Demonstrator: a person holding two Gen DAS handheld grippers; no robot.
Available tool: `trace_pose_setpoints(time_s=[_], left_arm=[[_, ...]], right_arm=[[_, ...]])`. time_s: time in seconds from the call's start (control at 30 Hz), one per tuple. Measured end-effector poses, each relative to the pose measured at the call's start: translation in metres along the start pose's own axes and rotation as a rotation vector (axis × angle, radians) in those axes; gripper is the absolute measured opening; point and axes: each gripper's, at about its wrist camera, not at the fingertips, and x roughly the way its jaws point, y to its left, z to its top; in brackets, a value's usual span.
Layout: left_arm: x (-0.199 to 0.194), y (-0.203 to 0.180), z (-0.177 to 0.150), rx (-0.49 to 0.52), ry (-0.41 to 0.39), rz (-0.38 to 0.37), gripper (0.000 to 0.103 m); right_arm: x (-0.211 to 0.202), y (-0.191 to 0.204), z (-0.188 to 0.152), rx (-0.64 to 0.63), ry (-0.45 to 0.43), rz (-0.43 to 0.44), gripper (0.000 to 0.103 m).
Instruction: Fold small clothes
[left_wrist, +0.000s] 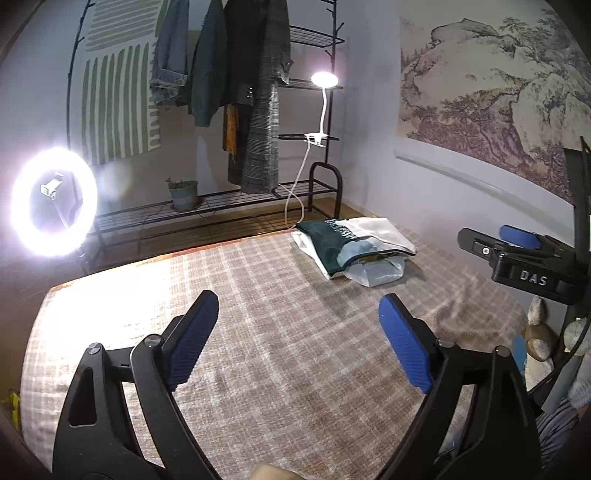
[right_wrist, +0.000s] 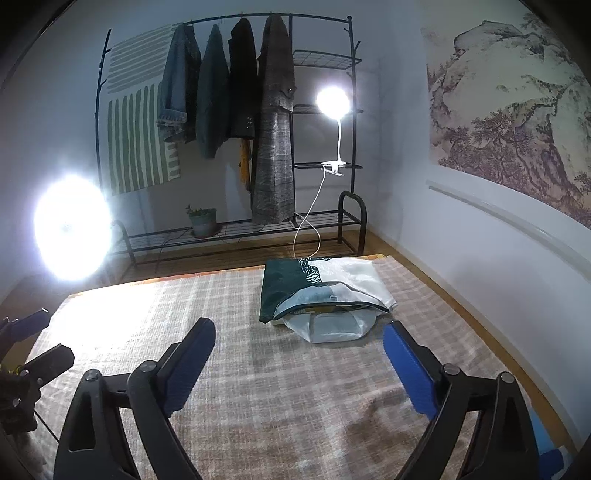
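One folded stack of clothes (right_wrist: 325, 291) at twelve o'clock on the plaid blanket (right_wrist: 258, 369), long axis running nine to three, open fold edge facing six. Dark green at left, pale grey and white at right, a white piece poking out beneath. Left gripper (left_wrist: 299, 332) and right gripper (right_wrist: 299, 354) both spread wide, holding nothing.

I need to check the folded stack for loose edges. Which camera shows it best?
The right wrist view: the folded stack lies nearly centred and large, just beyond the open right claw, its front edge showing. The left wrist view shows it smaller, farther off, at an angle.
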Motion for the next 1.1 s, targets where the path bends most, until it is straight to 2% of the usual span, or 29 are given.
trace_pose_setpoints(time_s=[0.07, 0.2, 0.57, 1.1], left_arm=[[0.001, 0.001, 0.0, -0.003, 0.0, 0.014, 0.097], [0.003, 0.004, -0.001, 0.008, 0.011, 0.06, 0.103], [0.009, 0.001, -0.007, 0.037, 0.025, 0.117, 0.103], [0.011, 0.007, -0.009, 0.024, 0.036, 0.122, 0.103]], right_arm=[[-0.002, 0.001, -0.001, 0.002, -0.014, -0.005, 0.102], [-0.003, 0.002, -0.002, -0.002, -0.032, -0.011, 0.103], [0.001, 0.006, -0.006, 0.015, -0.037, 0.004, 0.103], [0.004, 0.018, -0.006, -0.007, -0.051, 0.007, 0.103]])
